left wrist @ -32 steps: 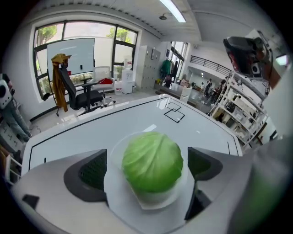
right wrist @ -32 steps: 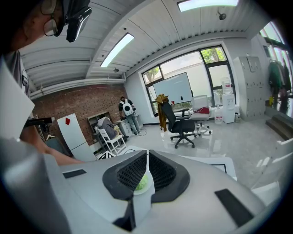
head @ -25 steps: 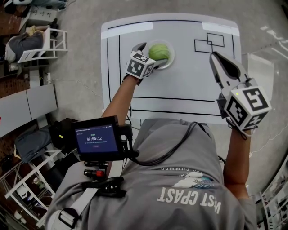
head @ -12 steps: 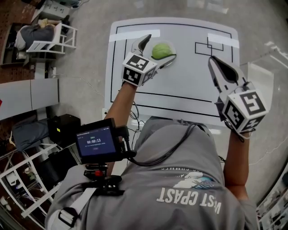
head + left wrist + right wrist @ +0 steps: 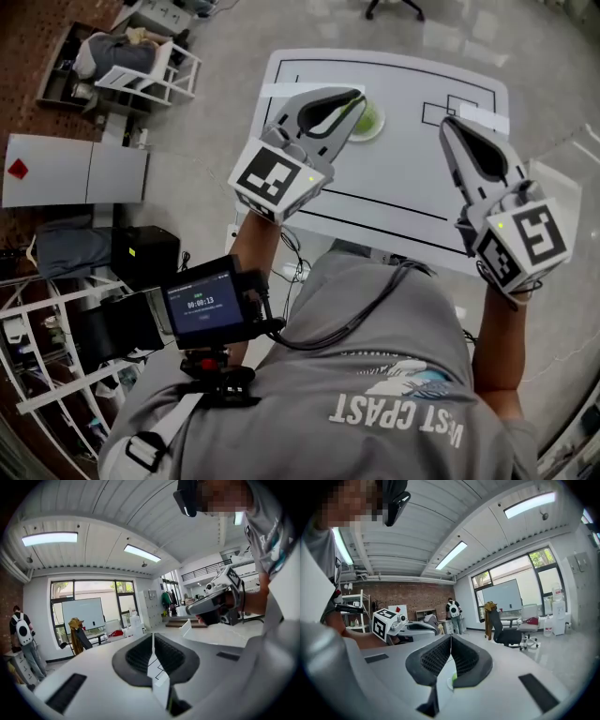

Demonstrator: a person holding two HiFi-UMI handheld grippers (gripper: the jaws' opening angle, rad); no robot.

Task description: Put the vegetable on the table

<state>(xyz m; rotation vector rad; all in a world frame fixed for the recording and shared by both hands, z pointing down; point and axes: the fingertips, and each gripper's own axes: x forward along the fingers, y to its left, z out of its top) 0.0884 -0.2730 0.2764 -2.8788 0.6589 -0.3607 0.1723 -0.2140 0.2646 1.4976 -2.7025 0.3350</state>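
A round green vegetable [image 5: 371,120] lies in a shallow white dish [image 5: 374,134] at the far middle of the white table [image 5: 403,192]. My left gripper [image 5: 357,97] is held high above the table and hides the vegetable's left part in the head view. Its jaws have just been closing, and in the left gripper view the left gripper [image 5: 153,637] is shut with nothing between the pads. My right gripper [image 5: 448,123] hangs over the table's right side, apart from the dish. The right gripper view shows the right gripper [image 5: 451,638] shut and empty, with a sliver of the vegetable [image 5: 453,680] below it.
Black lines and small rectangles [image 5: 459,105] mark the table top. A person sits at a white rack [image 5: 127,52] at the far left. A white cabinet [image 5: 80,171] and a black box [image 5: 145,253] stand left of the table. An office chair [image 5: 506,632] stands by the windows.
The left gripper, open around the vegetable before, has risen toward the camera and shut empty. The vegetable stays in its dish. The right gripper has lifted a little.
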